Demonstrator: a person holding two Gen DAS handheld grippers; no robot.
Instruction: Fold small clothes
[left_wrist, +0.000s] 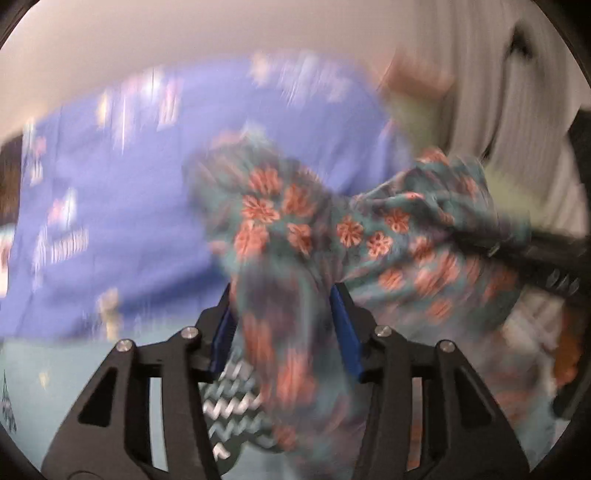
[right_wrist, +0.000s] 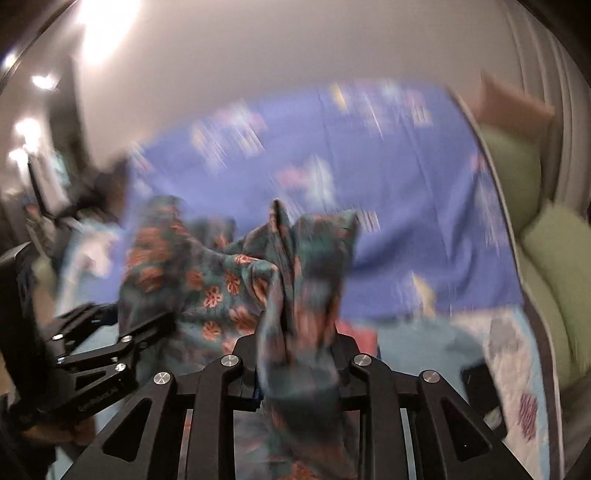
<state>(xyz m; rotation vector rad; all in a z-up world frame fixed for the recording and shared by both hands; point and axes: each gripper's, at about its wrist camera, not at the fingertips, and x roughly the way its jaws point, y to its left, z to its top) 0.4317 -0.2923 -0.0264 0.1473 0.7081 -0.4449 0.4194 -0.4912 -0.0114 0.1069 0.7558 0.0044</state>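
Bedding came first: a blue sheet (right_wrist: 406, 221) with pale prints covered the bed, with green pillows (right_wrist: 532, 236) along its far side and a quilt (right_wrist: 517, 369) nearer. Above it hung the task's thing, a small teal garment (left_wrist: 314, 221) with orange flowers, lifted off the bed and bunched between the two tools. Both views were smeared by motion blur, so the fine edges of the cloth could not be read.

Left tool (left_wrist: 284, 295) was pressed onto a thick wad of the garment, its blue pads (left_wrist: 343, 321) on either side of the cloth. Right tool (right_wrist: 295, 354) also pinched a gathered fold, with cloth spilling over its fingers.

Risk, as I judged it, lay in those grips. Each tool seemed to hold a bunch and not a clean corner or hem, so spreading might have left the garment twisted and creased. A fast swing could also have pulled the cloth from one pinch. Loose hanging fabric might have caught under itself on landing, or dragged the sheet
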